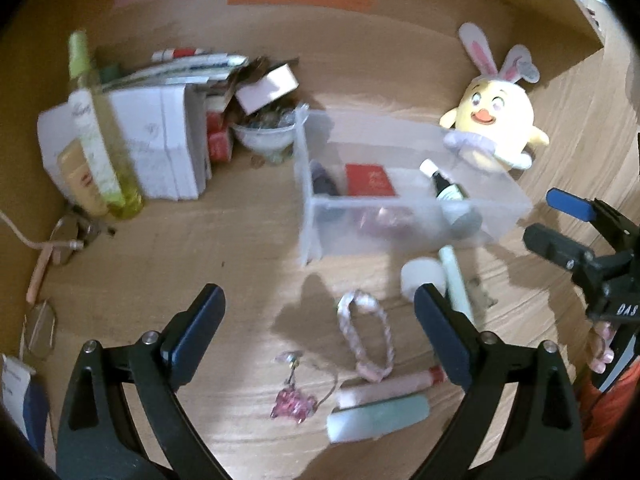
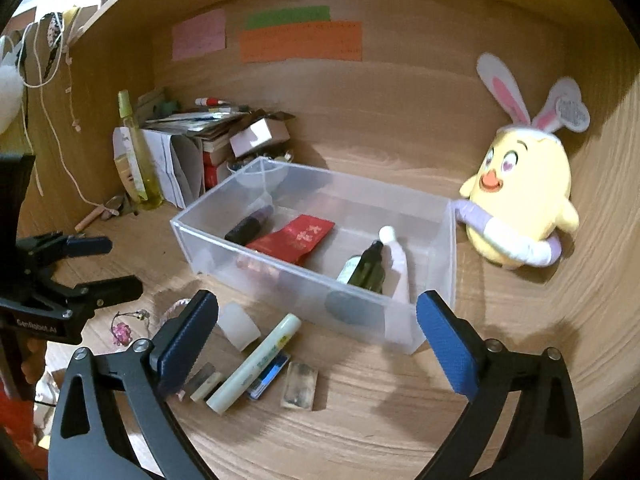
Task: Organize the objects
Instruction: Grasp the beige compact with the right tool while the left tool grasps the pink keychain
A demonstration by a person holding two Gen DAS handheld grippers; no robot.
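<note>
A clear plastic bin (image 2: 432, 320) (image 1: 316, 224) stands on the wooden desk. It holds a red packet (image 2: 294, 238), a dark green bottle (image 2: 366, 266), a pink tube (image 2: 396, 260) and a dark tube (image 2: 250, 224). My left gripper (image 1: 320, 332) is open and empty above a braided pink loop (image 1: 366, 336), a pink charm (image 1: 292, 400), a mint tube (image 1: 376, 416) and a pink stick (image 1: 394, 386). My right gripper (image 2: 318, 332) is open and empty over a pale green tube (image 2: 260, 360), a white cap (image 2: 238, 324), a blue item (image 2: 270, 376) and a small clear block (image 2: 300, 390).
A yellow chick plush (image 2: 520, 208) with rabbit ears leans at the bin's right end. Boxes, papers and a glass bowl (image 1: 264, 136) pile at the back left, with a tall yellow-green bottle (image 1: 100, 140). Glasses (image 1: 40, 328) lie at the left edge. Paper notes (image 2: 300, 40) hang on the back wall.
</note>
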